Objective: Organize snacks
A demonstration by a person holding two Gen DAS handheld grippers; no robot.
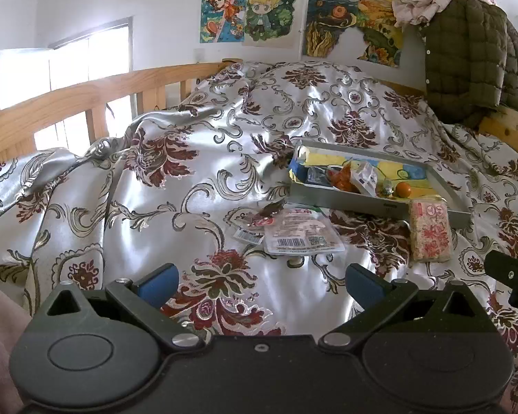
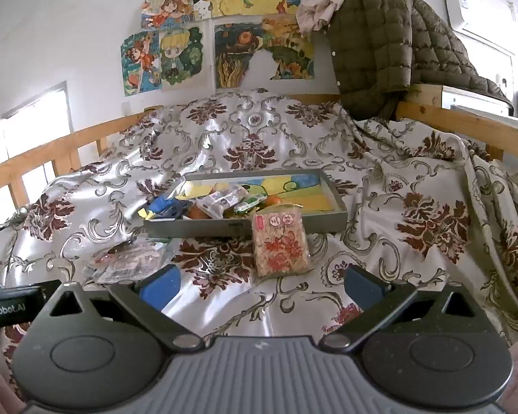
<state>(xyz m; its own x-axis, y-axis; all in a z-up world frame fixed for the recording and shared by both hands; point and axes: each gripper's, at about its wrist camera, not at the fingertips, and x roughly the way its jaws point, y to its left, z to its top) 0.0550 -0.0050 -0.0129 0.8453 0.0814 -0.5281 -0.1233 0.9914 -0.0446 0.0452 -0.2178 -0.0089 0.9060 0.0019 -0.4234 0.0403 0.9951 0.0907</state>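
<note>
currently both the left gripper [image 1: 260,281] and right gripper [image 2: 262,281] are spread wide, holding nothing. rice cracker pack [image 2: 281,243] leans against the tray [image 2: 193,229] front wall.

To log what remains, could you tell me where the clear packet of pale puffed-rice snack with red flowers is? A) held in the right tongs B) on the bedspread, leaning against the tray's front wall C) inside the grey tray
B: the clear packet of pale puffed-rice snack with red flowers stands on the floral satin bedspread, outside the shallow grey tray and against its front wall; both tongs are open and empty.
</note>
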